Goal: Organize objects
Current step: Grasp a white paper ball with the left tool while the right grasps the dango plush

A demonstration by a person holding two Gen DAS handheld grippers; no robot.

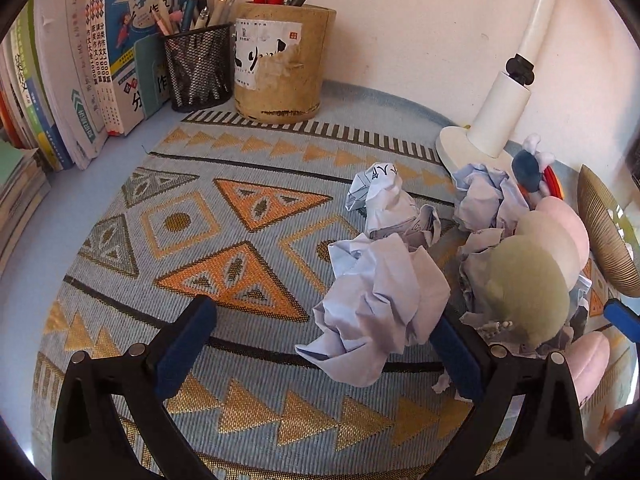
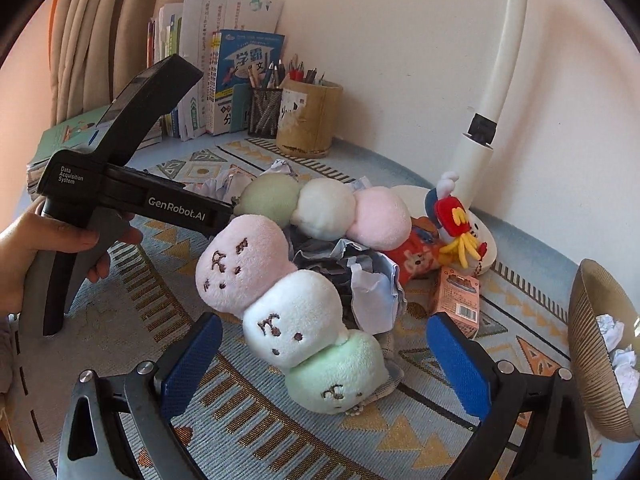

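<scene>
The lamp (image 1: 496, 120) stands at the back wall, and everything is told from it. Far to its left the books (image 1: 100, 60) stand upright against the wall, likely so they stay tidy. Nearer the lamp, the mesh cup (image 1: 198, 70) and the brown pot (image 1: 280, 68) hold pens upright so they do not roll. In front of the lamp, on the mat (image 1: 180, 240), lie paper balls (image 1: 380, 292) in a loose heap, mixed with soft toys. The left gripper (image 1: 320, 344) is spread wide, with the nearest paper ball between its blue pads but not pinched; it looks lined up to grab it. In the right wrist view, two dango toys (image 2: 296, 312) lie across the paper in front of the lamp, one behind the other. The right gripper (image 2: 324, 364) is spread wide around the near toy and holds nothing. To the right of the lamp's foot sits a bowl (image 2: 588, 320) with paper in it, so the balls probably belong there.
</scene>
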